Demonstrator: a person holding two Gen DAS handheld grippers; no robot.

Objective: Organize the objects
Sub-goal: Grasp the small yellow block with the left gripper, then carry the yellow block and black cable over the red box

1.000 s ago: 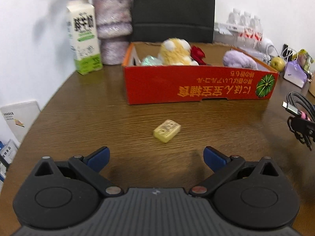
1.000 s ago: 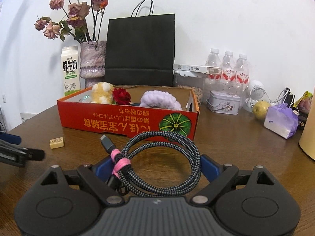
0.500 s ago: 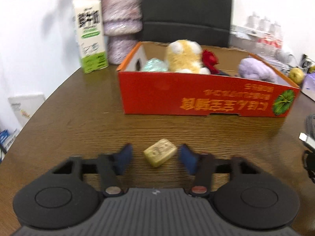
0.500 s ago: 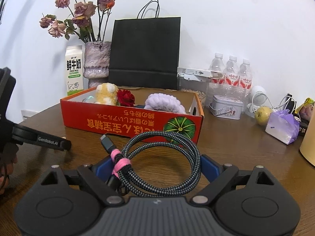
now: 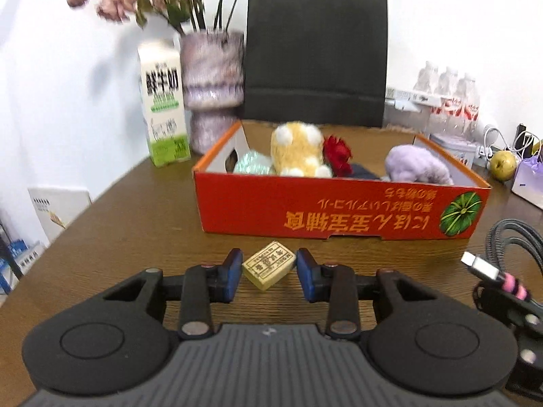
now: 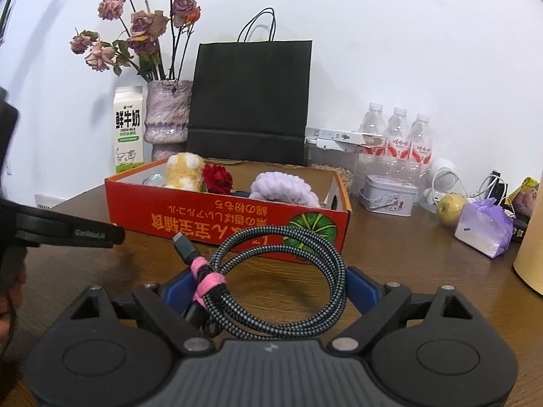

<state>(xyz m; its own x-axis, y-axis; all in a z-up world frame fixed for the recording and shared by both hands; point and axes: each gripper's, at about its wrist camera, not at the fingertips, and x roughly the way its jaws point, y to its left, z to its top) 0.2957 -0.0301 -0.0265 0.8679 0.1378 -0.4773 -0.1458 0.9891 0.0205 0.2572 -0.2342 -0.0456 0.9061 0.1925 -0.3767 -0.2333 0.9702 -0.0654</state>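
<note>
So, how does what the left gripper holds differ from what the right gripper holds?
The left gripper is shut on a small yellowish block; the right gripper holds a coiled braided cable. The block is solid and compact, while the cable is a loose loop tied with a pink band. Both are in front of the red box.

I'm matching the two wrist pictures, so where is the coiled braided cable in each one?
Left wrist view: braided cable at the far right edge, right of the red box.
Right wrist view: bottom centre, between the right gripper fingers, in front of the box.
Shared landmark: black paper bag.
</note>
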